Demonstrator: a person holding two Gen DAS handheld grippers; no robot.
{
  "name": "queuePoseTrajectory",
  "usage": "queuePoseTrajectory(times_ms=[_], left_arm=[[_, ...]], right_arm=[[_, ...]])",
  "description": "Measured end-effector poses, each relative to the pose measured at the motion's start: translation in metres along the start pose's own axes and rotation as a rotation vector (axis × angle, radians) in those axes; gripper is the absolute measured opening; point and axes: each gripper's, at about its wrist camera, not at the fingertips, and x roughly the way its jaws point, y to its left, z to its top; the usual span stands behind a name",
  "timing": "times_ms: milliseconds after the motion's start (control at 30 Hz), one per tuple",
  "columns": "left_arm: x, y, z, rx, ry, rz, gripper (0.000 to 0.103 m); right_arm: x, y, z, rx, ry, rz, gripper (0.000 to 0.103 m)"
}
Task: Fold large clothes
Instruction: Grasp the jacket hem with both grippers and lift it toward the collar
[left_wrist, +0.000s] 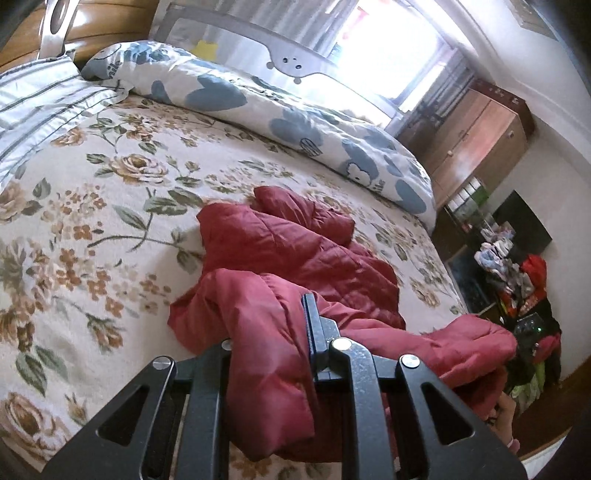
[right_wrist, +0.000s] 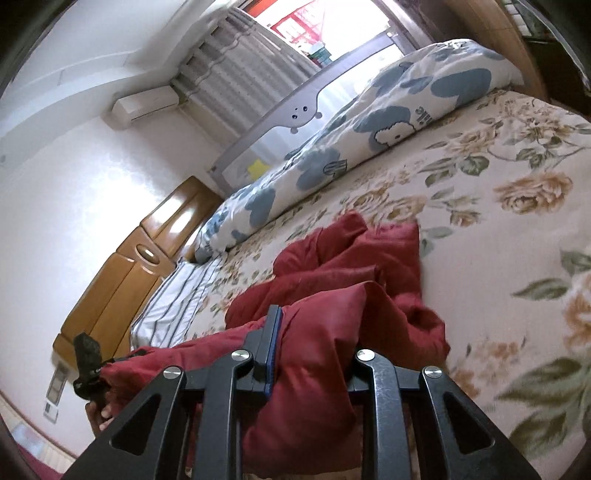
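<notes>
A dark red padded jacket (left_wrist: 295, 254) lies crumpled on the flowered bedspread (left_wrist: 92, 221). My left gripper (left_wrist: 271, 332) is shut on a thick fold of the jacket and lifts its near edge; only the right finger (left_wrist: 312, 325) shows, the other is under cloth. My right gripper (right_wrist: 314, 332) is shut on another fold of the jacket (right_wrist: 351, 258); its left finger (right_wrist: 271, 343) shows, the right one is hidden by fabric. The left gripper (right_wrist: 86, 365) appears at the far left of the right wrist view, holding the stretched jacket edge.
A blue-flowered white duvet (left_wrist: 295, 122) lies rolled along the far side of the bed by a grey bed rail (left_wrist: 288, 62). A striped pillow (left_wrist: 40, 99) and wooden headboard (right_wrist: 122, 273) are at the head. A wooden cabinet (left_wrist: 480, 144) and cluttered items (left_wrist: 517, 280) stand beyond the bed's foot.
</notes>
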Motion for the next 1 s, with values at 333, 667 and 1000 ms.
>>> queuePoseTrajectory(times_ms=[333, 667, 1000], left_arm=[[0.042, -0.002, 0.027, -0.016, -0.011, 0.078, 0.015], [0.085, -0.004, 0.055, -0.021, -0.009, 0.15, 0.015], [0.152, 0.013, 0.089, -0.052, 0.047, 0.246, 0.015]], right_arm=[[0.043, -0.007, 0.027, 0.013, -0.023, -0.055, 0.024], [0.085, -0.018, 0.045, 0.02, -0.034, -0.144, 0.024], [0.144, -0.047, 0.07, 0.075, -0.024, -0.251, 0.024]])
